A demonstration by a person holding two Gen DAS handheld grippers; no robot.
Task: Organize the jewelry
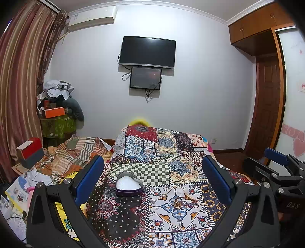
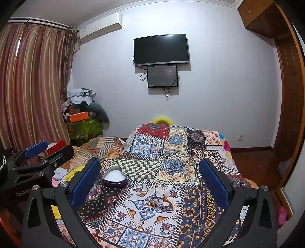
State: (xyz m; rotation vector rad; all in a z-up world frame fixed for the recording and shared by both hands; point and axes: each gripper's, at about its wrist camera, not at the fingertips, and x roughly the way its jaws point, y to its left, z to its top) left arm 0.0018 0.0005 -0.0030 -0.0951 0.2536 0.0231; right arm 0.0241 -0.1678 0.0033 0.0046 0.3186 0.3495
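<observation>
Legible markings: "DAS" in pale letters on the black body of the right gripper (image 1: pixel 276 162), seen at the right edge of the left wrist view; "GenRobo", cut off by a finger, on the black body of the left gripper (image 2: pixel 36 150), seen at the left edge of the right wrist view. Print on the wall sticker (image 1: pixel 300 87), the air conditioner (image 1: pixel 91 18) label and the lower screen (image 1: pixel 145 77) is too small to read.

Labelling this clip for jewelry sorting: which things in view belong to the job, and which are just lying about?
Job:
heart-shaped tin, open
jewelry pile on the patchwork bedspread
left gripper and right gripper, both open

Lying about:
red box
orange box
striped blanket
</observation>
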